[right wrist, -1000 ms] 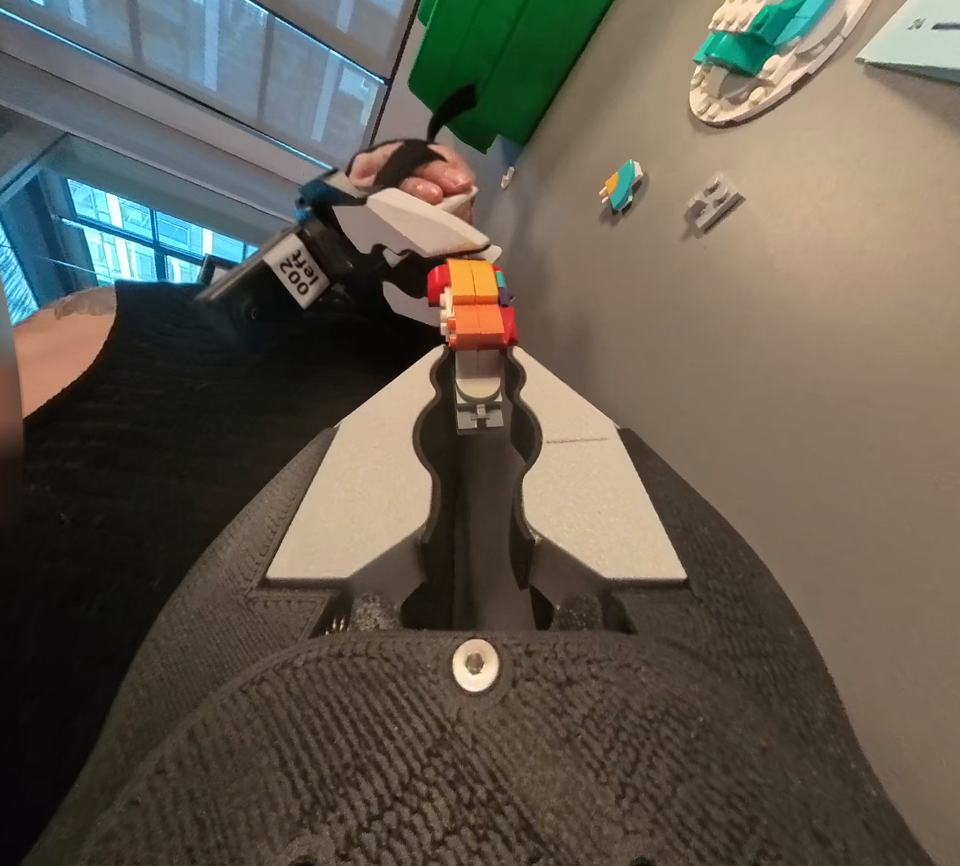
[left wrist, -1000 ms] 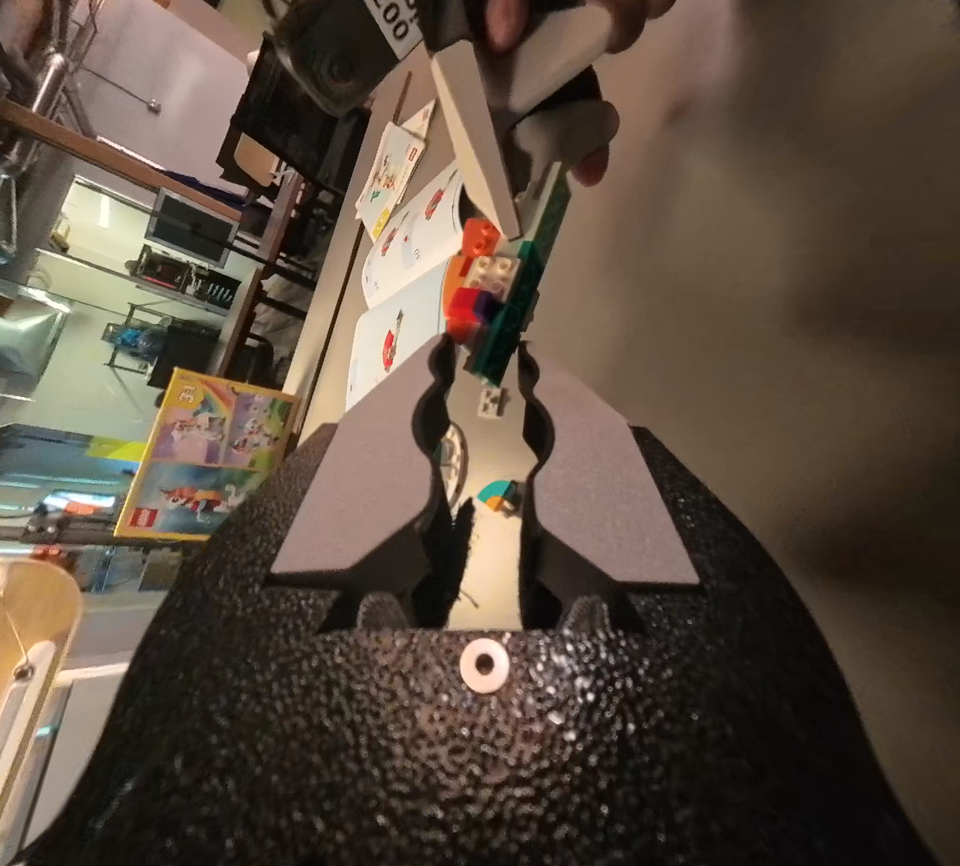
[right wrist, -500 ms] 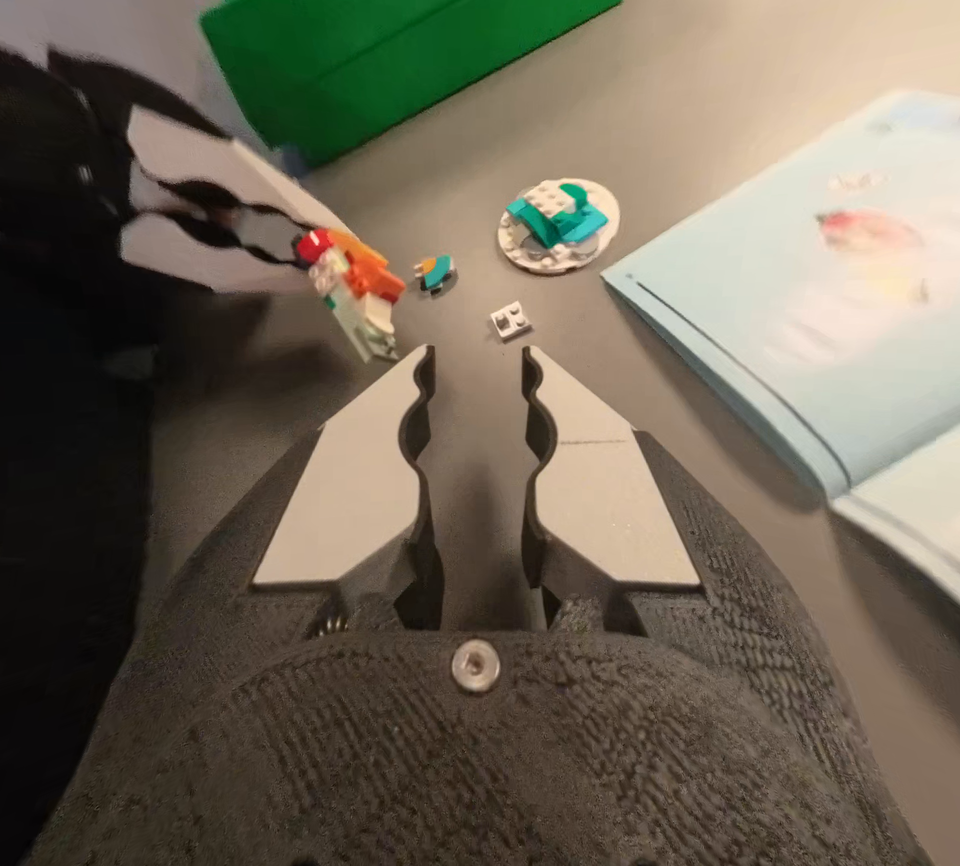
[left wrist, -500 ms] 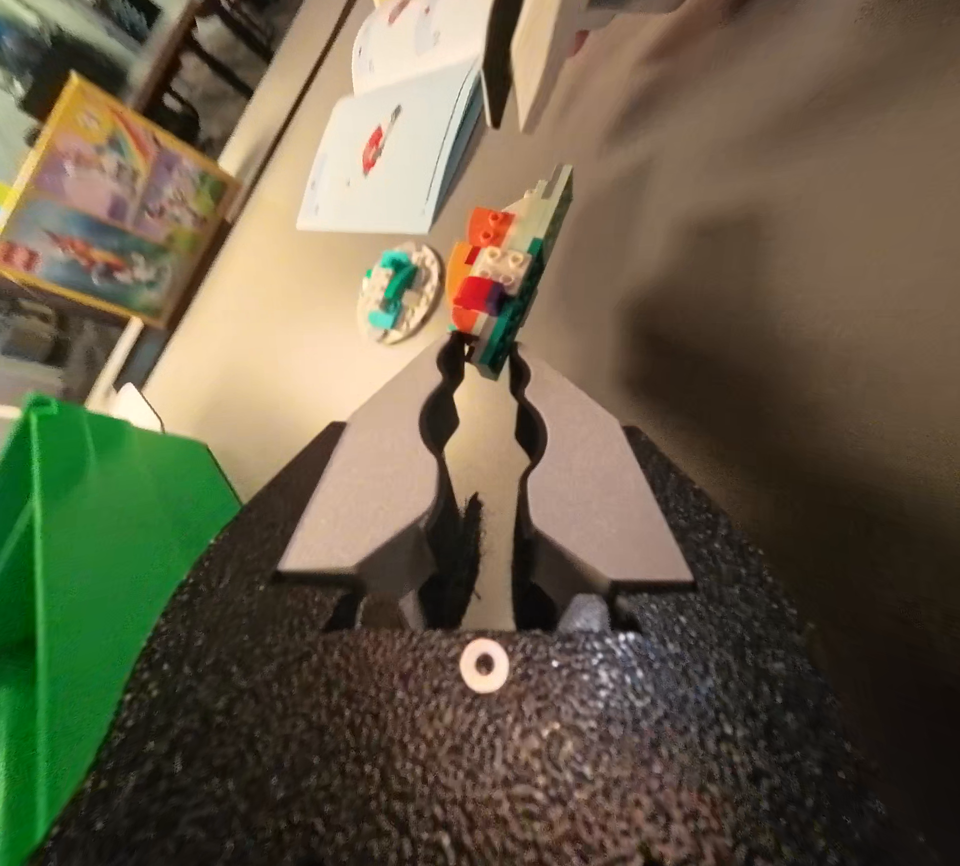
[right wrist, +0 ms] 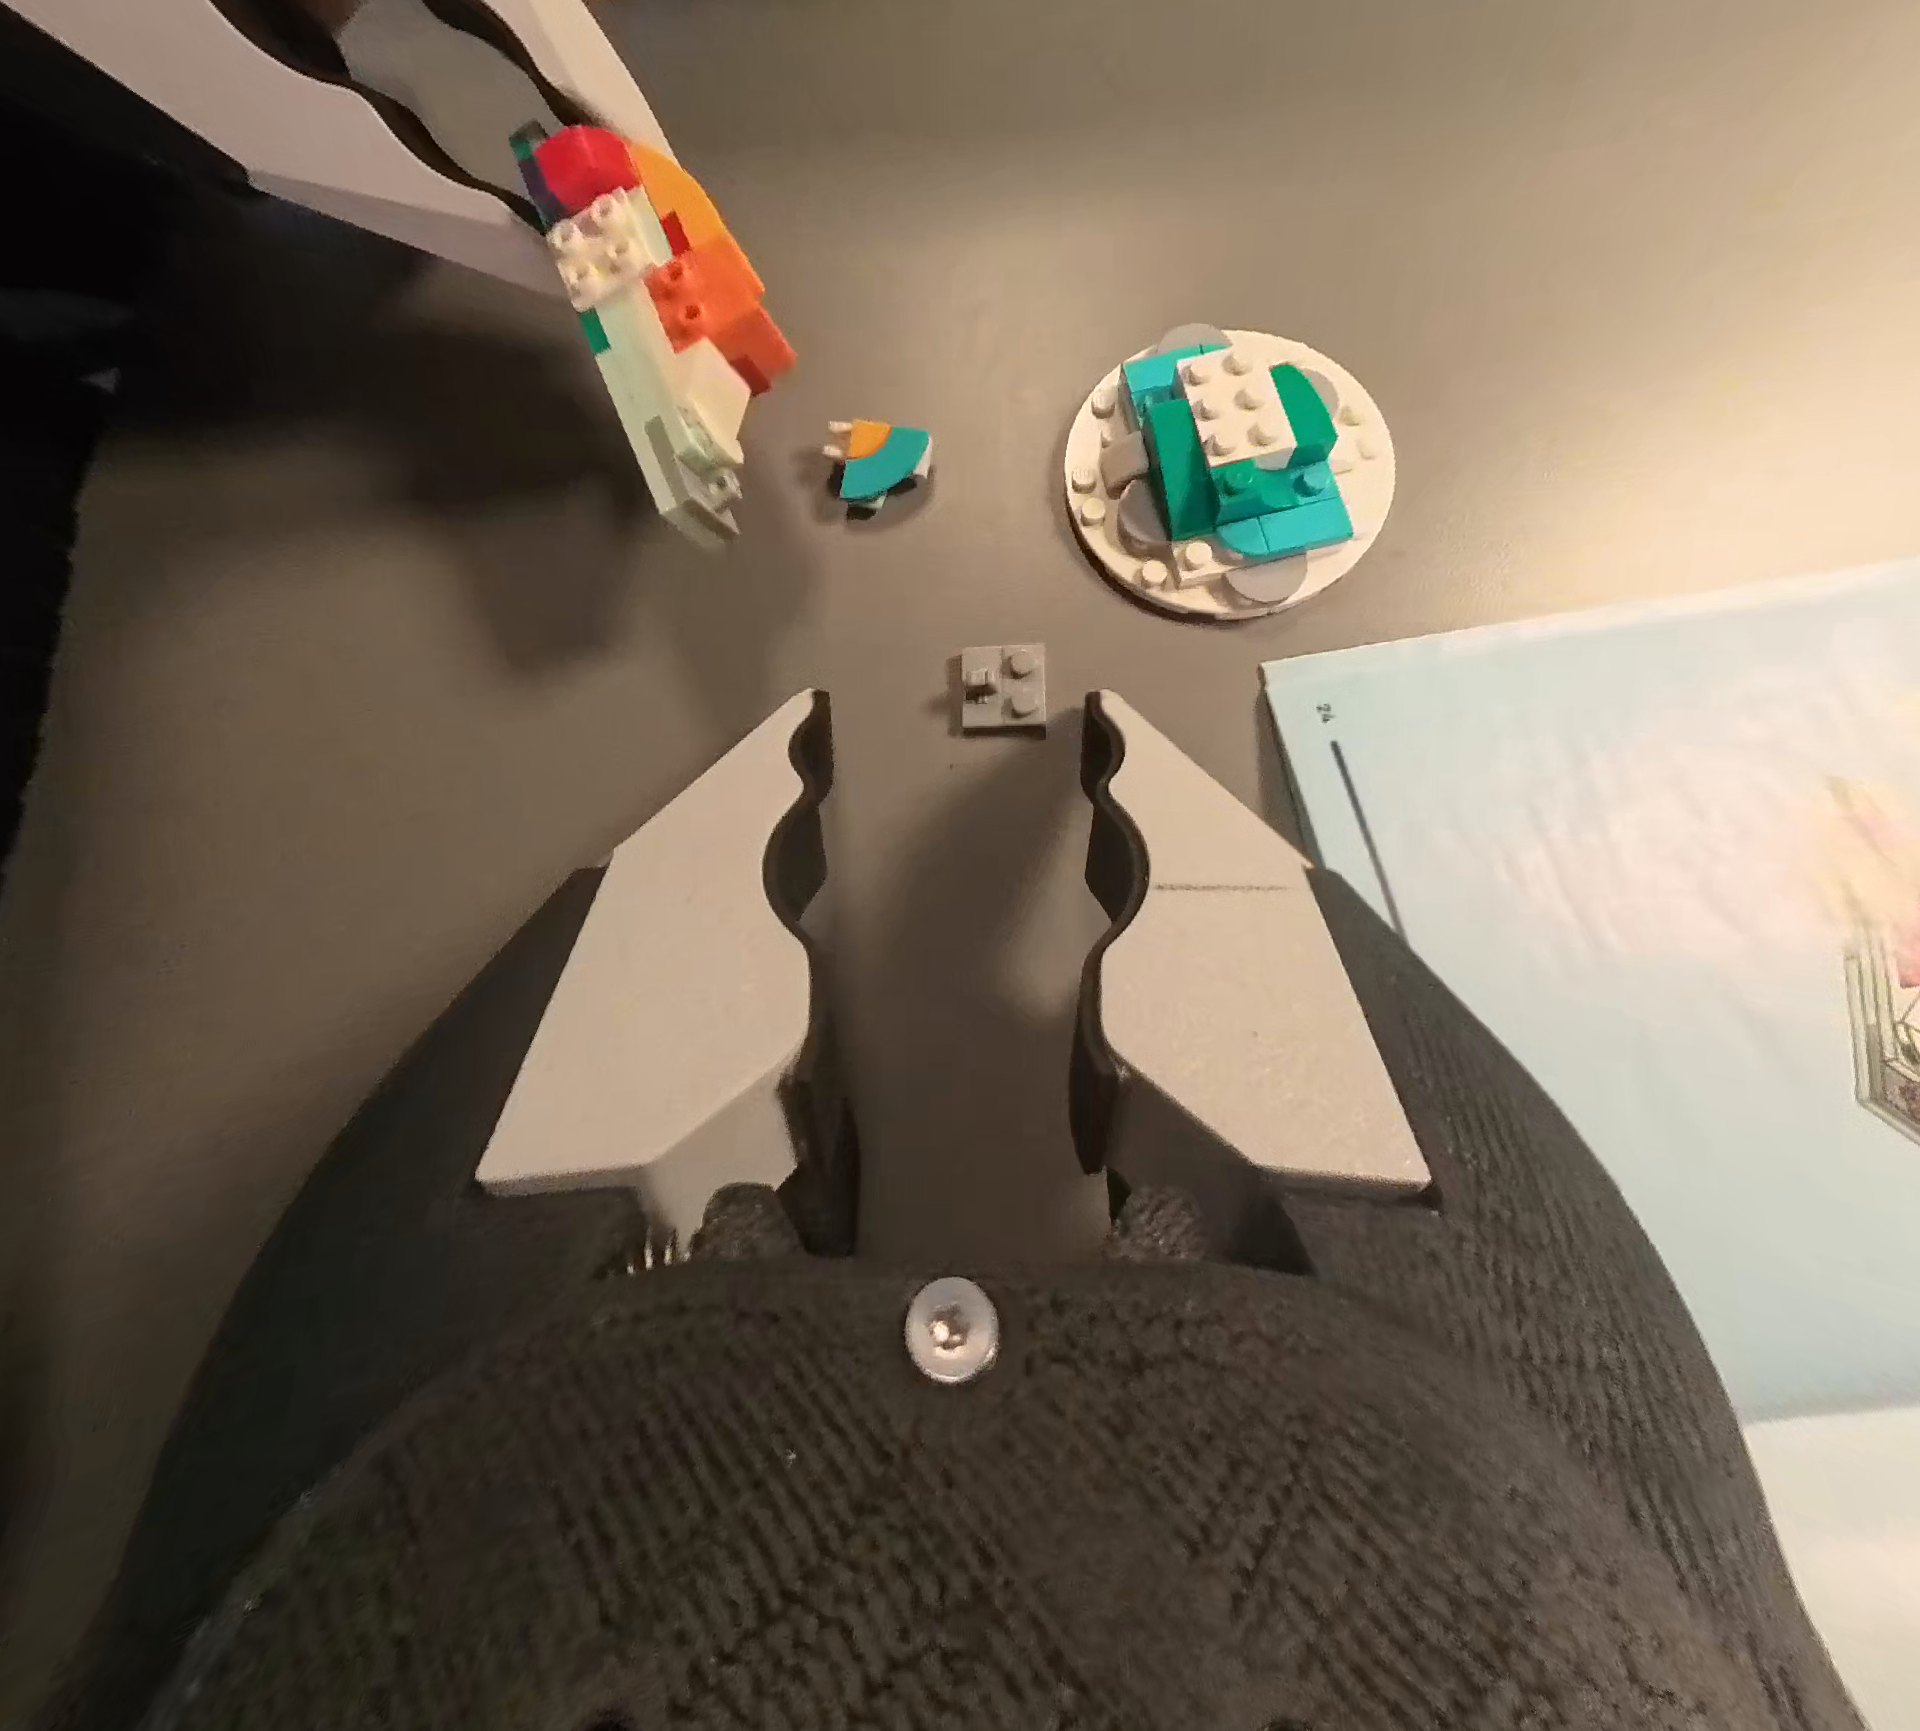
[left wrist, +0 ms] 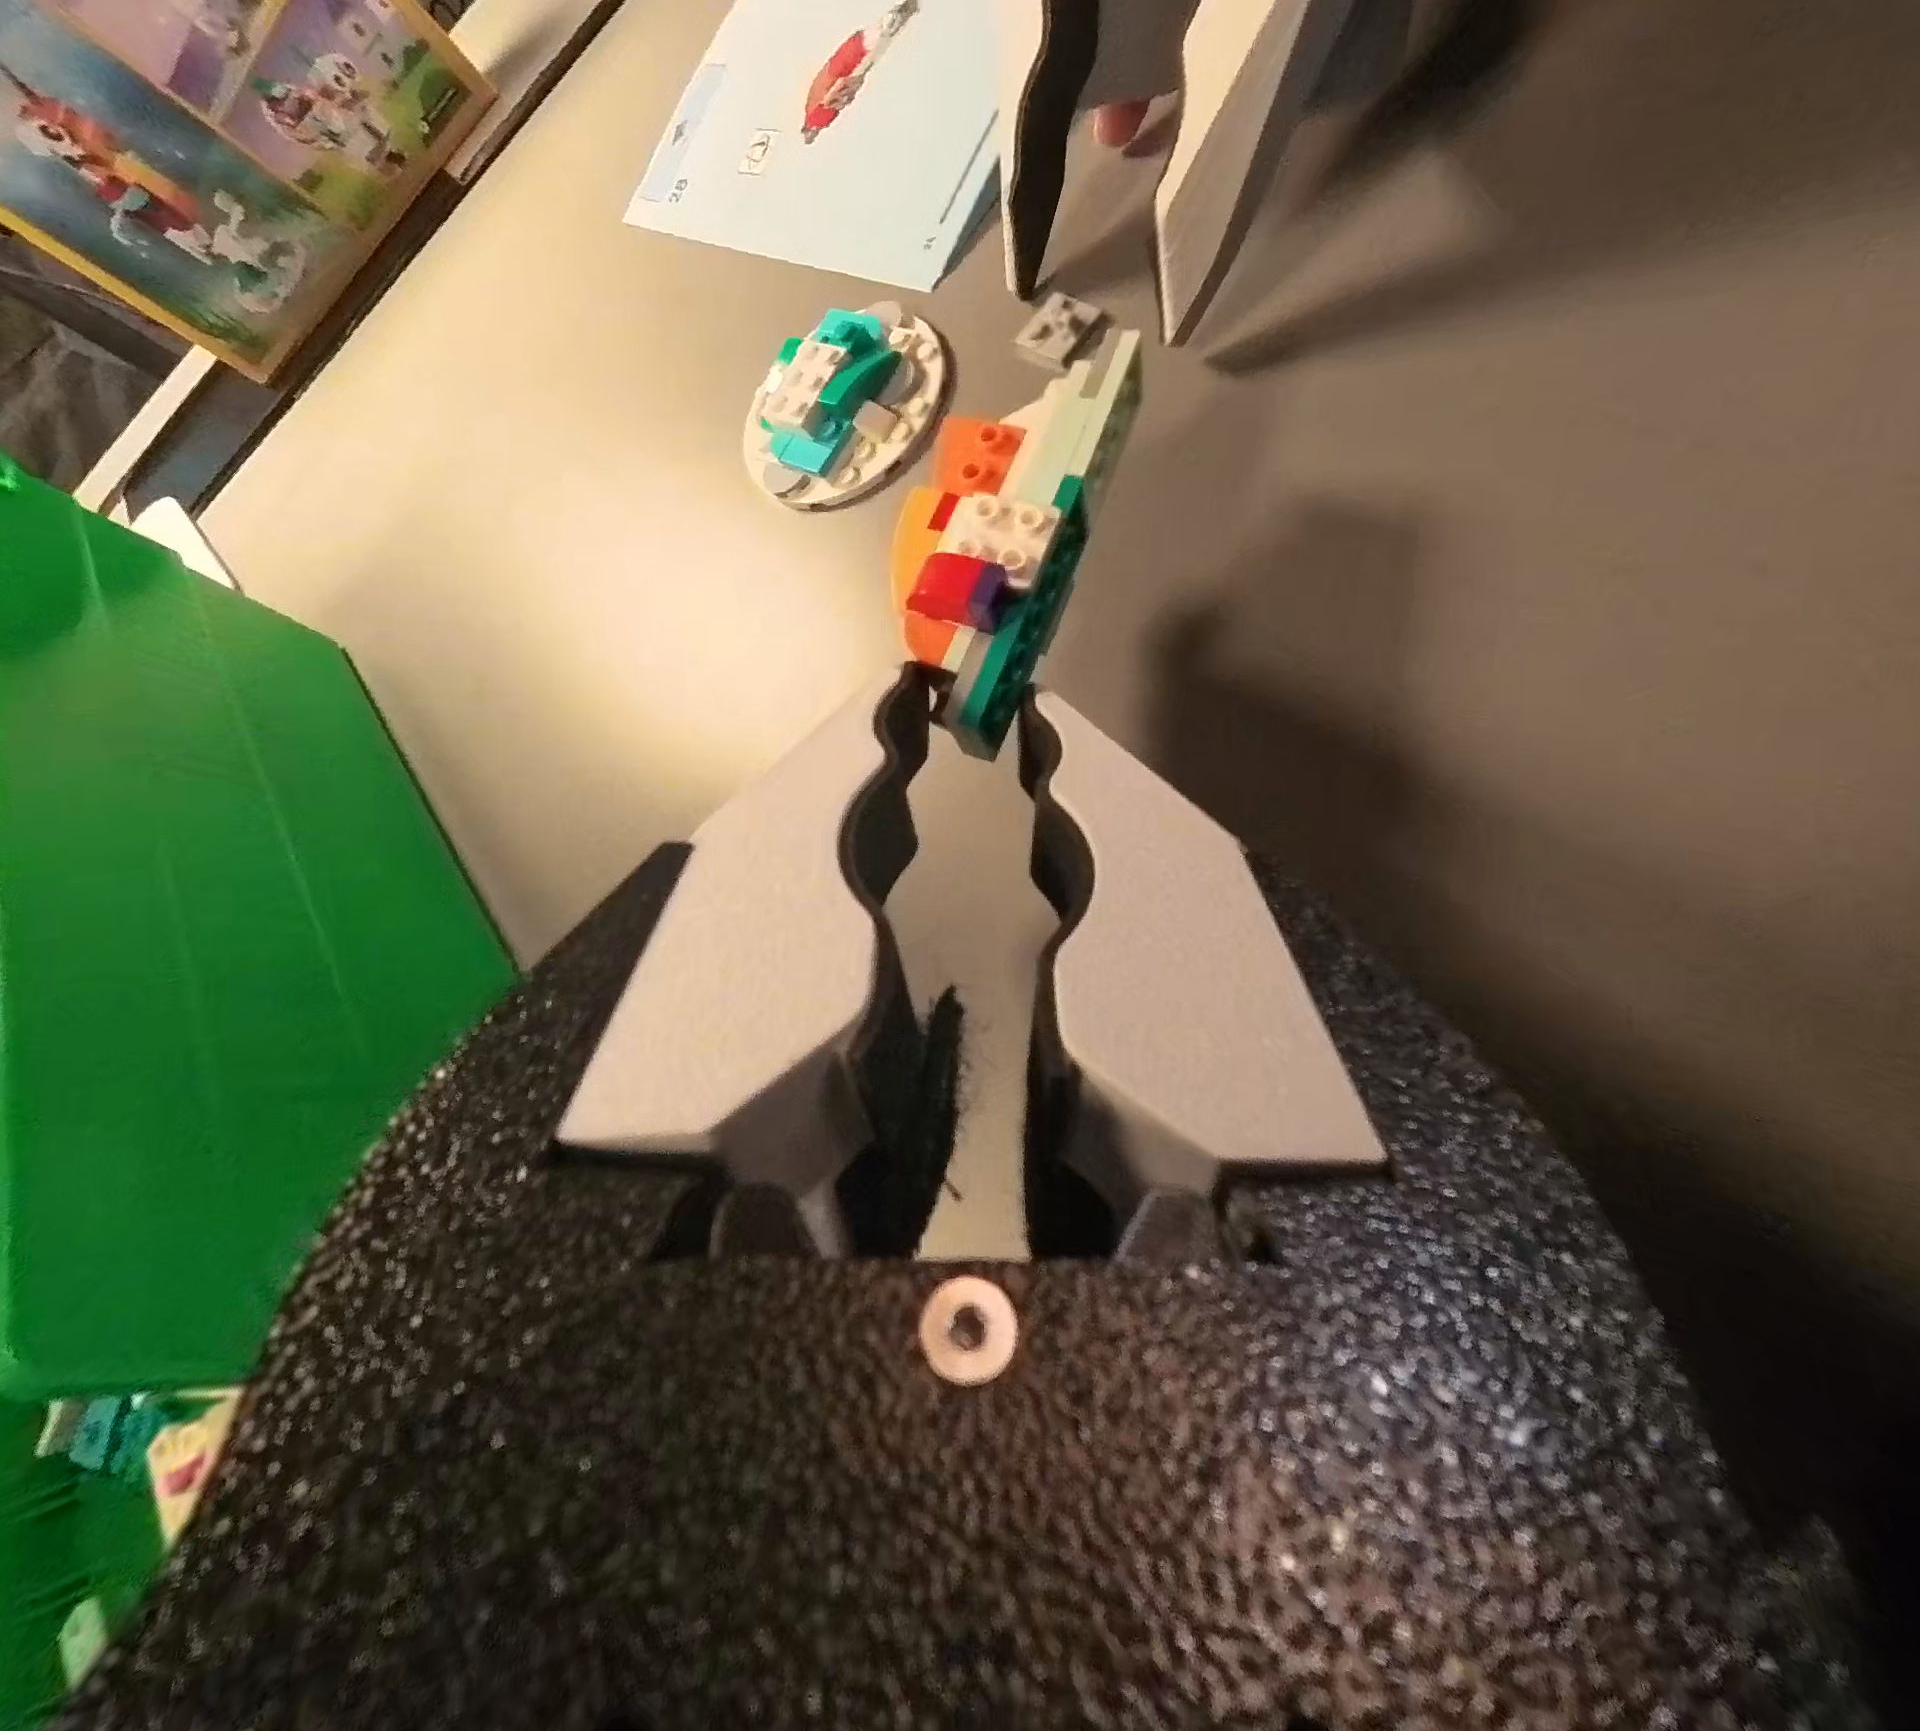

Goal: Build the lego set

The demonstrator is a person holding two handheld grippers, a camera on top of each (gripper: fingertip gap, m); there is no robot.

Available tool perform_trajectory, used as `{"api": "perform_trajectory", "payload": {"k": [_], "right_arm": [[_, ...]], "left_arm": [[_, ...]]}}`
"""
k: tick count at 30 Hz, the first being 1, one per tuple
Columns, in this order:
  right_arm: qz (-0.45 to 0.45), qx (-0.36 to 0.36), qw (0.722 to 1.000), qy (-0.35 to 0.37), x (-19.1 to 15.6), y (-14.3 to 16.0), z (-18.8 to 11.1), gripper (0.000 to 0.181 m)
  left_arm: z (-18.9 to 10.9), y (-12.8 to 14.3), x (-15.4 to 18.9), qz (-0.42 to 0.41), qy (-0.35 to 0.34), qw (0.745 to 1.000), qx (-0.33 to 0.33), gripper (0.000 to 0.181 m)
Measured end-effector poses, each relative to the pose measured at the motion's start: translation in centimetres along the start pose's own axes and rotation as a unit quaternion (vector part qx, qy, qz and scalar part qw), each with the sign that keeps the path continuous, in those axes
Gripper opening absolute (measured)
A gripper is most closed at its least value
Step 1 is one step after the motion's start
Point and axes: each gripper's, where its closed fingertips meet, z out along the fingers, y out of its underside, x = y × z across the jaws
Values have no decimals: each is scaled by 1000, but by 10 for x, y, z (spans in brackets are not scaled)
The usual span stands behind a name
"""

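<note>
My left gripper (left wrist: pixel 971 694) is shut on the lower end of a lego model (left wrist: pixel 1013 538) made of orange, red, white, teal and pale green bricks, held above the table. The model also shows in the right wrist view (right wrist: pixel 655 310), at the left gripper's tips. My right gripper (right wrist: pixel 956 705) is open and empty, low over the table, with a small grey plate (right wrist: pixel 1001 687) lying just beyond and between its tips. In the left wrist view the right gripper (left wrist: pixel 1101 289) hangs over that grey plate (left wrist: pixel 1060 327).
A round white plate with teal bricks (right wrist: pixel 1229 466) and a small teal-and-orange piece (right wrist: pixel 878 460) lie on the grey table. An open instruction booklet (right wrist: pixel 1621 902) lies at the right. A green bin (left wrist: pixel 187 954) and the set's box (left wrist: pixel 197 71) stand at the left. Across from one pair of fingers to the other is roughly 11 cm.
My right gripper let go of the model, opened and swung down over the small grey plate. My left gripper kept the model and moved it left, away from the right gripper.
</note>
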Motion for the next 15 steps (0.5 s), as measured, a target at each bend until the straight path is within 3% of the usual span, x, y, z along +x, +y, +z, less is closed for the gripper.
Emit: {"api": "perform_trajectory", "payload": {"k": [4,6,8,10,12,15], "right_arm": [[6,12,1000,-21,-5,-3,-1,45],[9,21,1000,-21,-7,-4,-4,44],[19,39,999,-19,-7,-6,-8,44],[31,59,998,-17,-8,-10,-12,43],[35,69,997,-15,-8,-12,-13,42],[24,59,998,-7,-9,-9,-8,43]], "left_arm": [[0,-10,-5,-22,-11,999,35,14],[-6,-32,-12,-58,-19,992,106,14],[-21,-66,-17,-130,18,968,216,14],[-50,-107,-17,-216,113,904,352,14],[-82,-133,-24,-291,207,815,457,14],[-114,-145,-41,-375,312,684,542,14]]}}
